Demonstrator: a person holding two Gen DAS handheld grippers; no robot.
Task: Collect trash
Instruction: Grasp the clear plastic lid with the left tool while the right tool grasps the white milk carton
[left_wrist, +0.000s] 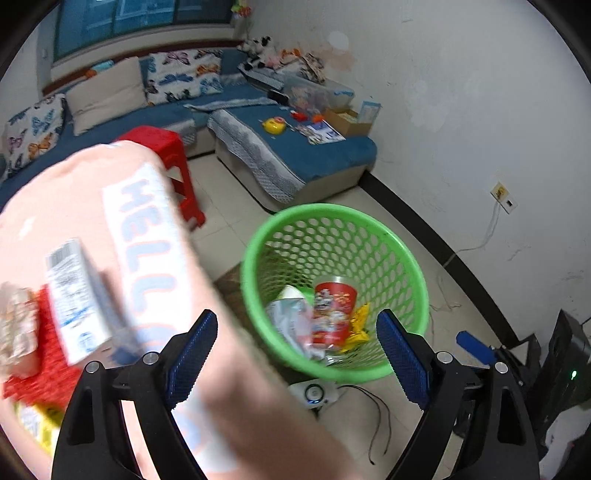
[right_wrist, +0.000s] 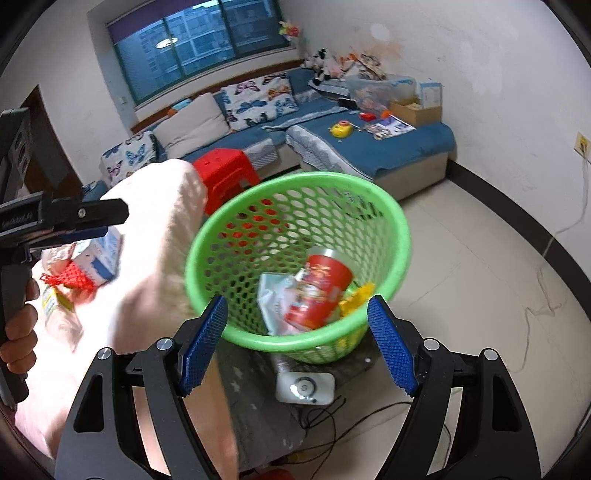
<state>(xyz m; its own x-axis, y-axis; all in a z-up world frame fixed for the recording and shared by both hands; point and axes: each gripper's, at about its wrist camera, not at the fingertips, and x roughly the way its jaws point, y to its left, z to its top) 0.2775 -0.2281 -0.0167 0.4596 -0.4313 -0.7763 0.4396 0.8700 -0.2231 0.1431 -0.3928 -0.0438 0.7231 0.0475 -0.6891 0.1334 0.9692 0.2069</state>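
A green mesh basket (left_wrist: 369, 218) (right_wrist: 236, 210) stands on the floor by a pink-covered table (left_wrist: 74, 206) (right_wrist: 155, 236). In it lie a red printed cup (left_wrist: 334, 314) (right_wrist: 317, 291), white wrappers (left_wrist: 288, 314) (right_wrist: 273, 295) and a yellow wrapper (left_wrist: 358, 325) (right_wrist: 356, 295). On the table lie a white and blue carton (left_wrist: 77, 299) (right_wrist: 99, 258), a red net (left_wrist: 44, 362) (right_wrist: 75, 277) and a yellow packet (left_wrist: 37, 421) (right_wrist: 55, 302). My left gripper (left_wrist: 295, 354) is open and empty, at the table's edge, beside the basket. My right gripper (right_wrist: 297, 343) is open and empty, just before the basket's near rim. The left gripper also shows in the right wrist view (right_wrist: 107, 221), above the carton.
A red plastic stool (left_wrist: 166, 155) (right_wrist: 225, 170) stands behind the table. A blue corner sofa (left_wrist: 295, 155) (right_wrist: 369, 147) with cushions and toys fills the back. A white device (left_wrist: 314, 393) (right_wrist: 304, 386) and cables lie on the floor below the basket. A white wall is at the right.
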